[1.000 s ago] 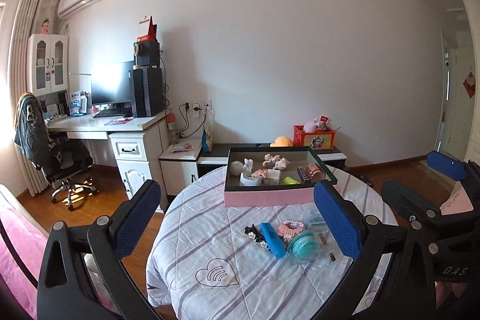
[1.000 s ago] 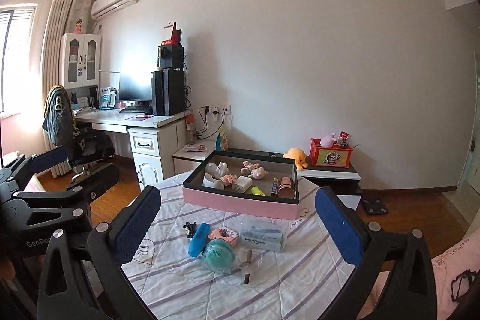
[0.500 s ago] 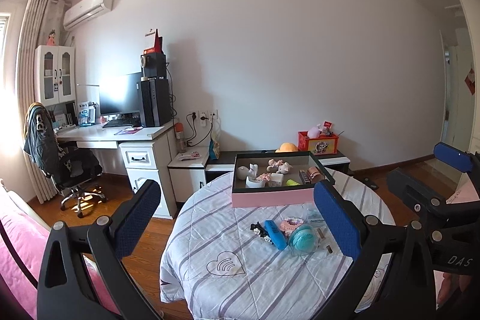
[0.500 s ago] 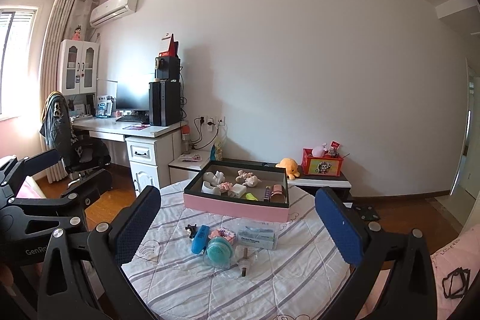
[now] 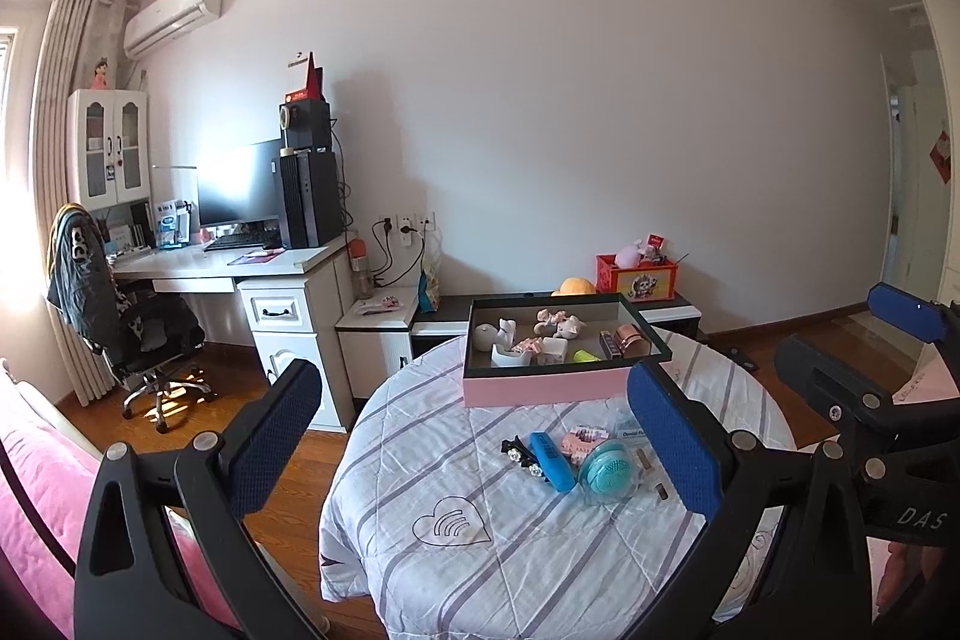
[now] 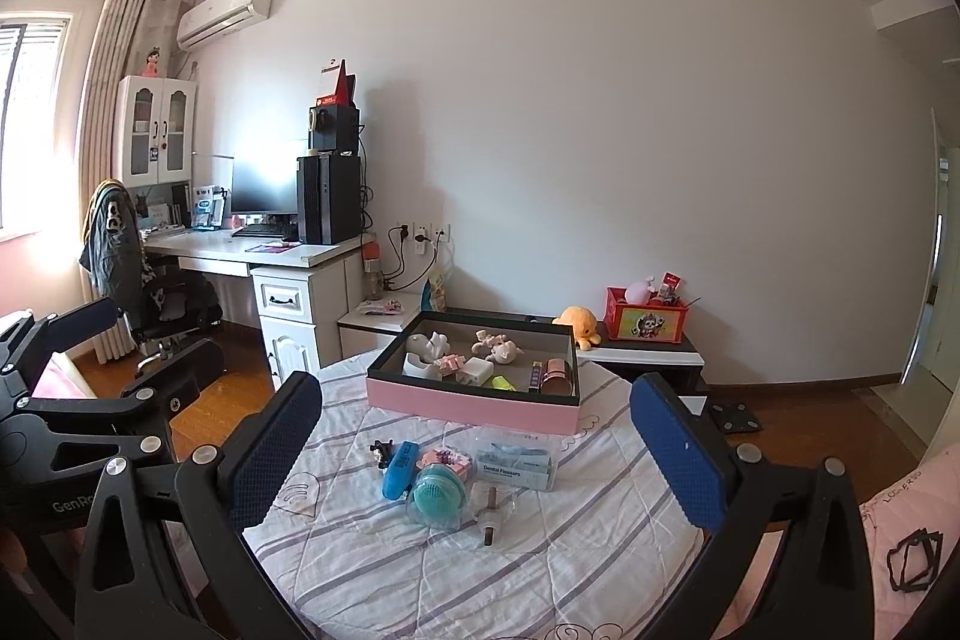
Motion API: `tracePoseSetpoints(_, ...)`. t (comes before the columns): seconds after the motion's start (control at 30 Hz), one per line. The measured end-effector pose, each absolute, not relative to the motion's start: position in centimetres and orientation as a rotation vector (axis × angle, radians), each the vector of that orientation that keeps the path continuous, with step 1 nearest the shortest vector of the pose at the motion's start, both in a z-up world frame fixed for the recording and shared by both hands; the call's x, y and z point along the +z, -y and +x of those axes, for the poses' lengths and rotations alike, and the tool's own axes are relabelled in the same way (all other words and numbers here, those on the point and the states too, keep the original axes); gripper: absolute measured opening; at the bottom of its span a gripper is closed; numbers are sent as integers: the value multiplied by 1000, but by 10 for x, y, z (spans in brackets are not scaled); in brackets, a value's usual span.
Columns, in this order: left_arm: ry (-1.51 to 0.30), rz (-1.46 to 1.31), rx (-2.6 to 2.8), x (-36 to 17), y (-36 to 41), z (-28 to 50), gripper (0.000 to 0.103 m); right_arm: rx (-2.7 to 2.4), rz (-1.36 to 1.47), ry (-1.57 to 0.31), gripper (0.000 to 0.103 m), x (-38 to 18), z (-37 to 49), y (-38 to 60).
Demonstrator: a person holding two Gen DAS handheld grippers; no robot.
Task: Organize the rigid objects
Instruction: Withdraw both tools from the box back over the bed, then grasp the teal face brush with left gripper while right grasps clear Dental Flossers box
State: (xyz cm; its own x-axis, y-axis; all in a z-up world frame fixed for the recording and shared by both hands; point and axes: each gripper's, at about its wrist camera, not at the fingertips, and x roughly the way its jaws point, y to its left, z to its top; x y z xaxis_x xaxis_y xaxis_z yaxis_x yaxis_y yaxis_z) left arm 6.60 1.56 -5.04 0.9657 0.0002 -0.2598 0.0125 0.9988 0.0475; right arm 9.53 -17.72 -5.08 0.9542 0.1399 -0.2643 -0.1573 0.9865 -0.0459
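Note:
A pink box (image 5: pixel 543 389) (image 6: pixel 474 403) with a dark inside stands at the far side of a round table (image 5: pixel 456 568) (image 6: pixel 384 568) with a striped cloth; it holds several small items. In front of it lie a blue bar (image 5: pixel 552 460) (image 6: pixel 401 467), a teal round item (image 5: pixel 607 471) (image 6: pixel 437 493), a pink clip (image 5: pixel 583 439) (image 6: pixel 447 458), a black clip (image 5: pixel 516 447) (image 6: pixel 379 449), a clear floss box (image 6: pixel 516 465) and a small tube (image 6: pixel 489 517). My left gripper (image 5: pixel 474 436) and right gripper (image 6: pixel 474 448) are both open and empty, held back from the table.
A white desk (image 6: pixel 264 256) with monitor, computer tower and office chair (image 6: pixel 150 292) stands at the left. A low cabinet (image 6: pixel 648 349) behind the table carries a red box and an orange plush. Pink bedding (image 5: pixel 36 478) lies at the left.
Both grippers have pulled back and up from the table, so the table and box look smaller. Both stay open. Nothing on the table has moved.

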Motion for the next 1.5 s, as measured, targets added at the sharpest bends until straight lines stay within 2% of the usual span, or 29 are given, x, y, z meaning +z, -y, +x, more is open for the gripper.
tracePoseSetpoints(0.27, -352, 59, -37, -80, -11, 92, 103, 141, -56, -334, 103, -73, 117, 182)
tracePoseSetpoints(0.73, -653, 34, -127, -172, 18, 168, 103, 100, -19, -574, 103, -157, 183, 212)
tracePoseSetpoints(1.1, -730, 89, -158, -208, 73, 217, 101, 49, 50, -673, 103, -196, 217, 261)
tracePoseSetpoints(1.2, -744, 100, -164, -215, 82, 228, 95, 60, 68, -691, 103, -205, 227, 268)
tracePoseSetpoints(1.27, -751, 117, -168, -218, 88, 235, 86, 75, 74, -699, 103, -209, 234, 269)
tracePoseSetpoints(1.4, -706, 132, -153, -215, 87, 237, 74, 101, 76, -707, 103, -213, 249, 267)
tracePoseSetpoints(1.43, -697, 117, -172, -212, 85, 237, 55, 107, 75, -711, 103, -214, 253, 265)
tracePoseSetpoints(1.5, -704, 111, -177, -208, 82, 238, 54, 123, 78, -716, 103, -214, 259, 261)
